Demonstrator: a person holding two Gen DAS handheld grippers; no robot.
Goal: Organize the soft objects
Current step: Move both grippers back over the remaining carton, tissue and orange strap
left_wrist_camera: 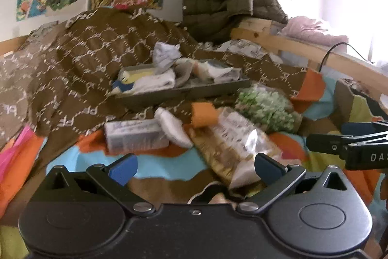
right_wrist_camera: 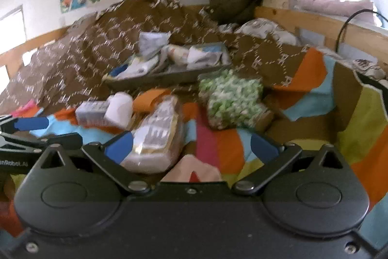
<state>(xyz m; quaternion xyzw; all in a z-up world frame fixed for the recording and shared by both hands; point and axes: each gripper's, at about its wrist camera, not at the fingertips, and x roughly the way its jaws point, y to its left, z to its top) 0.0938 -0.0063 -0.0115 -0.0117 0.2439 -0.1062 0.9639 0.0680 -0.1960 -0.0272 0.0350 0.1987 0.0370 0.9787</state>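
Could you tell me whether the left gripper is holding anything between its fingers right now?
No, the left gripper is open, its blue-padded fingers spread apart above the colourful blanket, with nothing clamped between them.

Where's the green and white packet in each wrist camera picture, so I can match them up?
Left wrist: the green packet lies right of centre, just below the right end of the tray.
Right wrist: the green packet lies at mid-picture, a little right, below the right end of the tray.
Shared landmark: the grey tray of socks on the brown blanket.
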